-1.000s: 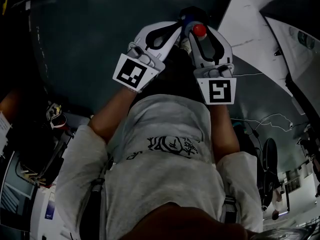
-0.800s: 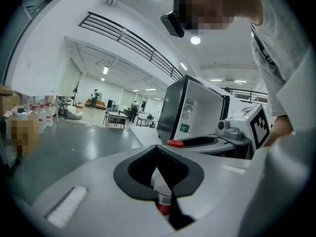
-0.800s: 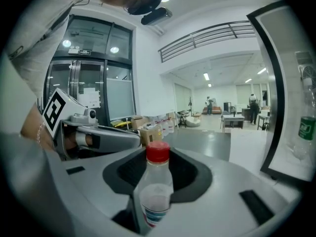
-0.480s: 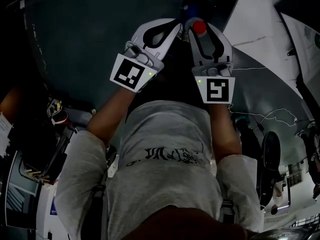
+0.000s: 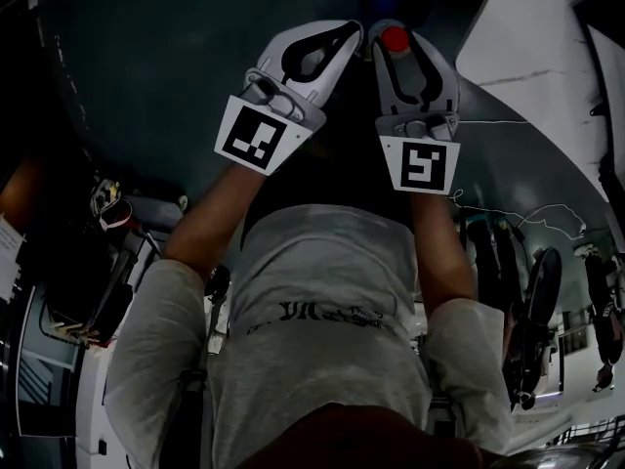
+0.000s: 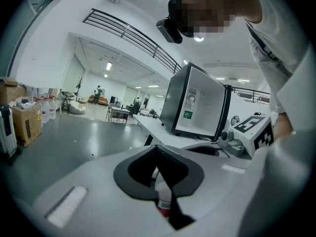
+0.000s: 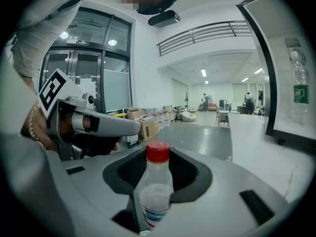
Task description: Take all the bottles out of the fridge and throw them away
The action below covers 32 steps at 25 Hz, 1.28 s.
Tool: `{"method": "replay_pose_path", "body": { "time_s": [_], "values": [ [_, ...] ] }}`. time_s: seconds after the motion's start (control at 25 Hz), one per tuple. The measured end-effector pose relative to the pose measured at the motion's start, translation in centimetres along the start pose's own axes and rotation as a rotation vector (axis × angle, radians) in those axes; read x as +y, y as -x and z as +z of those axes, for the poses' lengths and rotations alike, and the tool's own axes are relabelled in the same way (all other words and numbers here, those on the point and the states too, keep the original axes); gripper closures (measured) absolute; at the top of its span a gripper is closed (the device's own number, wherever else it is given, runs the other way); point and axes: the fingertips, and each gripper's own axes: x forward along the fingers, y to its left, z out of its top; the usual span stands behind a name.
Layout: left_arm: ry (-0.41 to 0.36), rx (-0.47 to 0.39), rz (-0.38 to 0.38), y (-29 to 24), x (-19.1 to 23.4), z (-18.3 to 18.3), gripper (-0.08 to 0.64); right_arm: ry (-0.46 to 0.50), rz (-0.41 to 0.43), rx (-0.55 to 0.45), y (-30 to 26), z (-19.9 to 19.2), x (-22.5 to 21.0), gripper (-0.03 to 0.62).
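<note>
Clamping a red-capped bottle (image 7: 157, 184) between its fingers, the right gripper (image 5: 402, 31) is held beside the left gripper (image 6: 160, 154), whose fingers pinch what looks like a second bottle (image 6: 162, 190).

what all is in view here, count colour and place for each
bottle with red cap: one, clear, in the right claw
second bottle: one, clear with red, apparently in the left claw
bottle with green label: one, clear, in the fridge
fridge: one, black and white, on the table
table: one, white, under the fridge
cardboard boxes: at least two, brown, on the floor
shirt: one, grey, on the person
left claw: one, white, shut on the second bottle
right claw: one, white, shut on the bottle with red cap
</note>
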Motion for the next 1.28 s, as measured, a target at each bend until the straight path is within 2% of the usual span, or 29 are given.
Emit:
{"method": "replay_pose_path", "body": {
  "time_s": [0.56,1.12,1.28],
  "values": [
    [0.016,0.006,0.0,-1.9,1.7,-5.1,0.551,0.013,-0.061,0.008,-2.8,-6.2,-0.9,0.446],
    [-0.021,0.029,-0.01,-5.6,2.9,-9.9,0.551,0.036,-0.118,0.013,-4.8,-11.6,-3.0,0.446],
    [-0.015,0.039,-0.011,-6.1,3.0,-10.4,0.551,0.041,-0.124,0.008,-5.3,-12.1,-3.5,0.446]
  ]
}}
